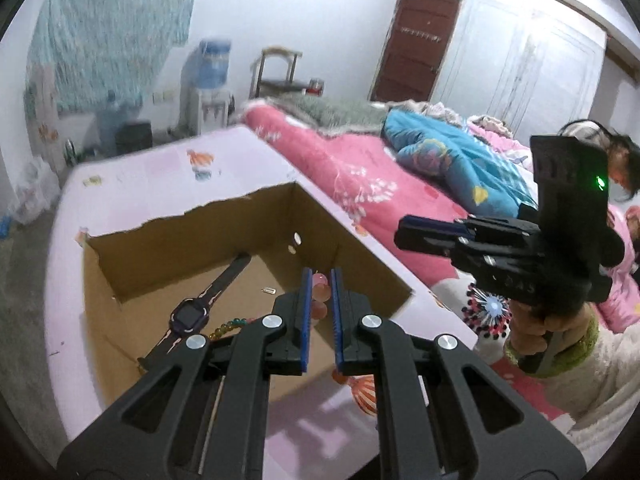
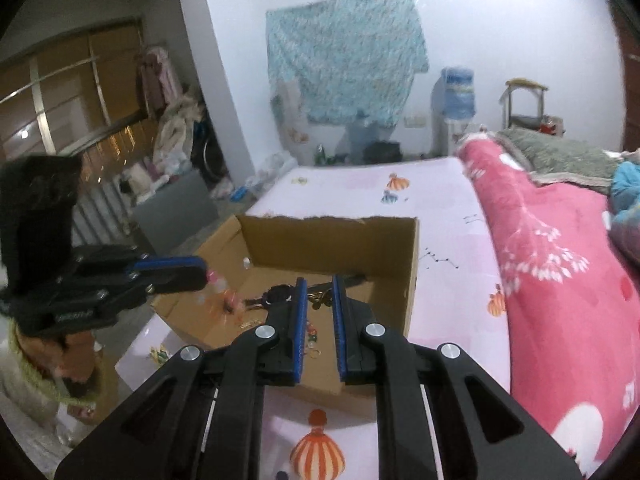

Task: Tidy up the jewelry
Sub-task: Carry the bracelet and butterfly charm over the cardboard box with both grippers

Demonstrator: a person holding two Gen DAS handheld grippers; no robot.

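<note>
Cardboard box [image 1: 224,268], top flaps torn off, standing on a pink printed table [image 1: 160,160] beside a bed [image 1: 352,176]; its open top lets it serve as the collecting place for the jewelry. Contents seen in the left wrist view: a dark purple watch [image 1: 192,314] lying flat with strap stretched toward the far wall, a string of coloured beads [image 1: 228,326] just beside the watch, a small pale item on the floor of the box too small to name, and a pink bead bracelet [image 1: 322,294]. Left claw [image 1: 320,292]: poised over the near side of the box, jaws parted only narrowly with the pink beads showing between them; whether the pads actually pinch the bracelet or merely frame it cannot be told, though in the right wrist view blurred pink beads hang at the tip of that claw [image 2: 202,274] over the box edge, which suggests it is carried there for dropping in. Right claw [image 2: 320,300]: held above the near wall of the box, jaws apart with a clear gap and nothing between them, probably kept ready for the next piece. Beneath it, small gold rings and charms [image 2: 314,340] lie loose on the box floor near the watch [image 2: 280,294]. Judged stage: pieces partly gathered, bracelet nearly delivered.
</note>
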